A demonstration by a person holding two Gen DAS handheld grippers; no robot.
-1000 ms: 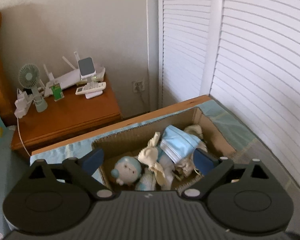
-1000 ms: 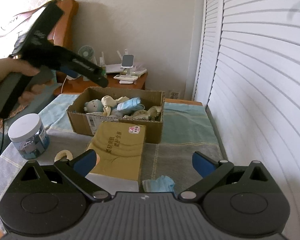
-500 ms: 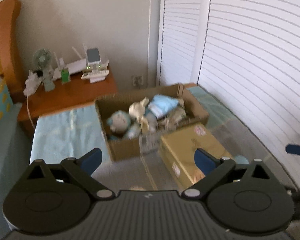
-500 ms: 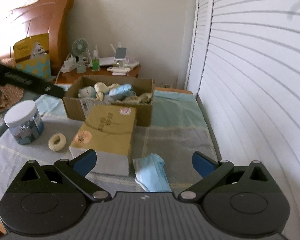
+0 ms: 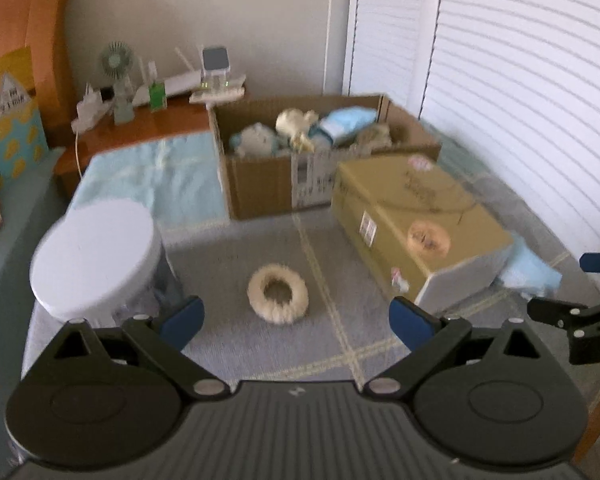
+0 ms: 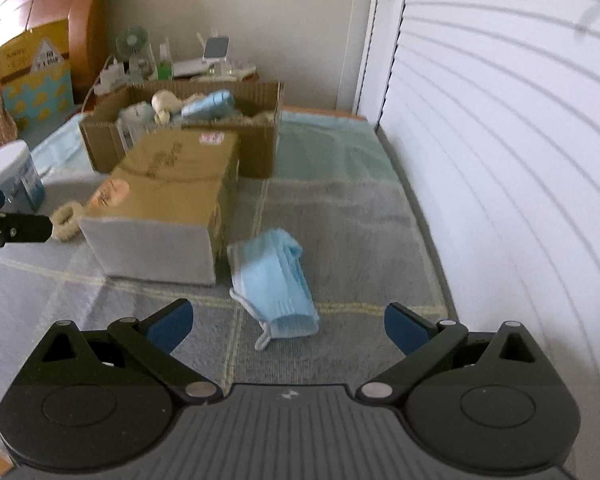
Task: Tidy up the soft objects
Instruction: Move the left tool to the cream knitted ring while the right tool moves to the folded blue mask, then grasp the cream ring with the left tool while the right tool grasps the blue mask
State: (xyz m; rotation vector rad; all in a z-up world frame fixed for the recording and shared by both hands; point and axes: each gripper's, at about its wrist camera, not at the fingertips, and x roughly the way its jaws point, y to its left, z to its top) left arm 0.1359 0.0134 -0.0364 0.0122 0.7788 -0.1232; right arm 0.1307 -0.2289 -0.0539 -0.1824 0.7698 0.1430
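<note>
Blue face mask [image 6: 274, 282] lies folded on the grey checked cloth [image 6: 340, 216], just ahead of the right claw [image 6: 286, 322] and beside the near end of the closed yellow-brown carton [image 6: 168, 184]. Right claw: fingers spread wide, nothing between them. Fluffy cream ring [image 5: 278, 293] lies on the cloth ahead of the left claw [image 5: 296, 318], apart from it. Left claw: likewise spread and empty. White-lidded jar [image 5: 94, 258] stands to the ring's left. Open cardboard box [image 5: 268, 184] behind the carton holds plush toys [image 5: 256, 140] and another blue mask [image 5: 346, 120]. Louvred white doors [image 6: 500, 120] run along the right side.
</note>
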